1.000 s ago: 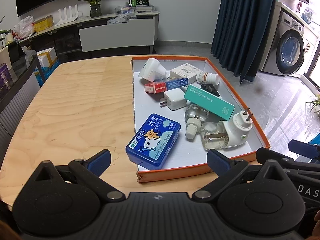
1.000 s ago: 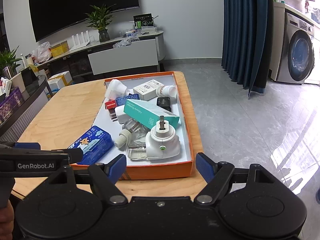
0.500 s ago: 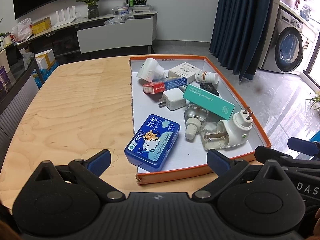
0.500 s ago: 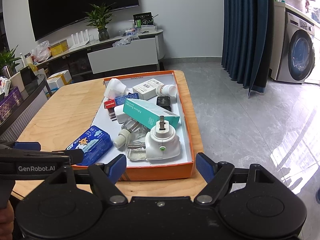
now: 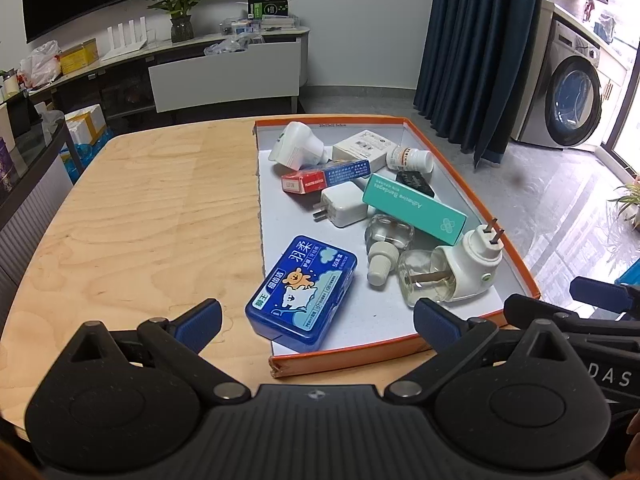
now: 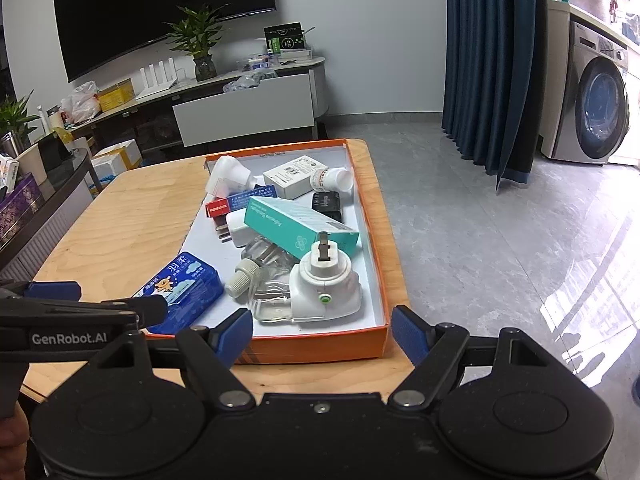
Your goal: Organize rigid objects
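An orange-rimmed shallow box (image 5: 492, 216) (image 6: 372, 240) lies on the right half of a wooden table (image 5: 152, 208). It holds a blue floss case (image 5: 302, 292) (image 6: 182, 290), a white plug-in vaporiser with a clear bottle (image 5: 460, 272) (image 6: 320, 288), a second clear bottle (image 5: 386, 240), a teal bandage box (image 5: 412, 208) (image 6: 300, 224), a white charger (image 5: 342, 206), a red-and-blue box (image 5: 324, 176), a pill bottle (image 5: 408, 158) and more. My left gripper (image 5: 318, 318) stands open before the box's near edge. My right gripper (image 6: 322, 328) is open too, at the box's near right corner.
A low TV cabinet (image 5: 224, 68) with a potted plant (image 5: 178, 4) stands behind the table. Dark blue curtains (image 5: 480, 52) and a washing machine (image 5: 572, 104) are at the right. A dark shelf unit (image 5: 24, 184) flanks the table's left. The table's left half is bare wood.
None beyond a slight shift of the left wrist view; both grippers stay open and the objects in the box have not moved.
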Available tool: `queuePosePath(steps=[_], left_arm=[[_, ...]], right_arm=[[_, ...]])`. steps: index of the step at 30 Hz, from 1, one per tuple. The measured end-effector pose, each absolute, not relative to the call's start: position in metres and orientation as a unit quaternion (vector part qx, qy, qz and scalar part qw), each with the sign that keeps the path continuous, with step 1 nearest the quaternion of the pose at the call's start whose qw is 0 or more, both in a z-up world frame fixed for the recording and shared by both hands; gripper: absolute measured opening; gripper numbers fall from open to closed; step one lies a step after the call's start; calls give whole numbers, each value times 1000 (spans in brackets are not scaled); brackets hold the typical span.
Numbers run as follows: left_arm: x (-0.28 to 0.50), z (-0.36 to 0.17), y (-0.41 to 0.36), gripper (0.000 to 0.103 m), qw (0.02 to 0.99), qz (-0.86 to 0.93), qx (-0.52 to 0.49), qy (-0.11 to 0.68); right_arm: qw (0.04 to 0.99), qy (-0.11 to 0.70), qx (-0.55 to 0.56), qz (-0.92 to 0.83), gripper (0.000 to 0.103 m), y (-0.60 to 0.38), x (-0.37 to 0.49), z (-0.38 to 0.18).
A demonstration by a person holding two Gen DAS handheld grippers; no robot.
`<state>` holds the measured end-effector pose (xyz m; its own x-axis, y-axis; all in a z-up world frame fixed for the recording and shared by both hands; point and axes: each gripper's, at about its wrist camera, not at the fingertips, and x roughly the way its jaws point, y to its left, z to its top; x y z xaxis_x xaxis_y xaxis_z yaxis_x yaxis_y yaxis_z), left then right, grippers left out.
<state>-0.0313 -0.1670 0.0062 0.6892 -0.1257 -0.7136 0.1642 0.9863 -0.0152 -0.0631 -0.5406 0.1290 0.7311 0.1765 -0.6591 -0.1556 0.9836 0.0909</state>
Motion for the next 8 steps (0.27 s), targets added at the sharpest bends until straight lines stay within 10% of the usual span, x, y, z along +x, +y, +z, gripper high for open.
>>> queuePosePath(steps=[8], left_arm=[[-31,4,-169,103,915,-91,25,393]], right_arm=[[929,360,18,81,90,-546,-60,126]])
